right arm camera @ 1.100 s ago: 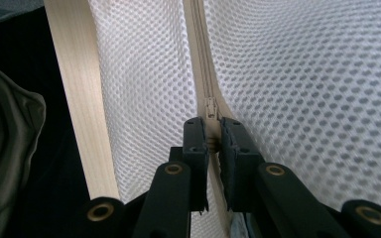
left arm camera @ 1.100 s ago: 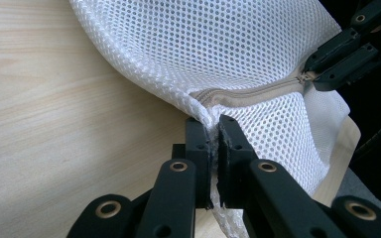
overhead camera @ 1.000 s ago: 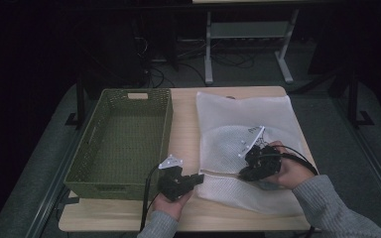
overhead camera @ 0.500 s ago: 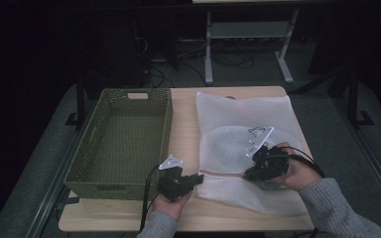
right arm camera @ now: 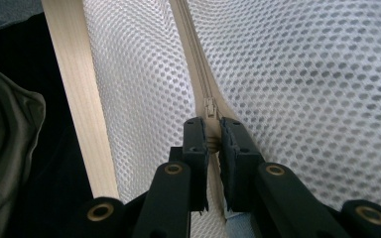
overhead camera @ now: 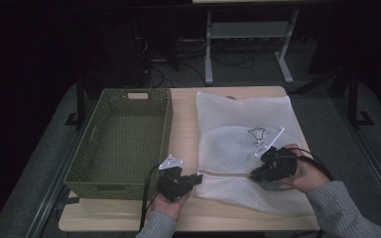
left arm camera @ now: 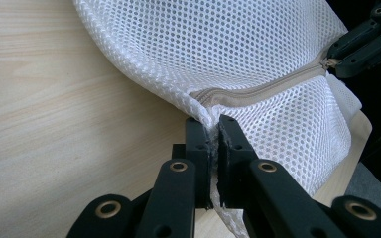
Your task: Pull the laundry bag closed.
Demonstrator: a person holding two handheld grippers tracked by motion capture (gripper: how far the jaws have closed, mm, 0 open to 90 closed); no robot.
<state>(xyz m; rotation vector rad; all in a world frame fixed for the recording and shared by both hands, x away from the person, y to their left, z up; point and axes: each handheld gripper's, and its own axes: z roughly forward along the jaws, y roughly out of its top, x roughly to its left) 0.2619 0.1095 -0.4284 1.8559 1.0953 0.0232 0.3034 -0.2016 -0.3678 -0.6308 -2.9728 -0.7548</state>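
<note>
A white mesh laundry bag (overhead camera: 243, 124) lies flat on the right half of the wooden table (overhead camera: 183, 124). Its beige zipper (overhead camera: 225, 174) runs along the near edge. My left gripper (overhead camera: 197, 177) is shut on the bag's near-left corner, at the zipper's end; the left gripper view has the mesh (left arm camera: 238, 44) pinched between the jaws of the left gripper (left arm camera: 215, 130). My right gripper (overhead camera: 256, 173) is farther right on the zipper. In the right gripper view, the right gripper (right arm camera: 212, 126) is shut on the zipper pull just below the slider (right arm camera: 210, 106).
An empty olive-green woven basket (overhead camera: 124, 139) stands on the left half of the table, close to my left hand. Something blue-grey (right arm camera: 238, 218) shows under the mesh by the right jaws. The table's near edge (right arm camera: 79, 99) runs beside the bag.
My right gripper has slid a little to the right along the zipper, away from the left gripper. The left gripper has stayed still on the bag's corner.
</note>
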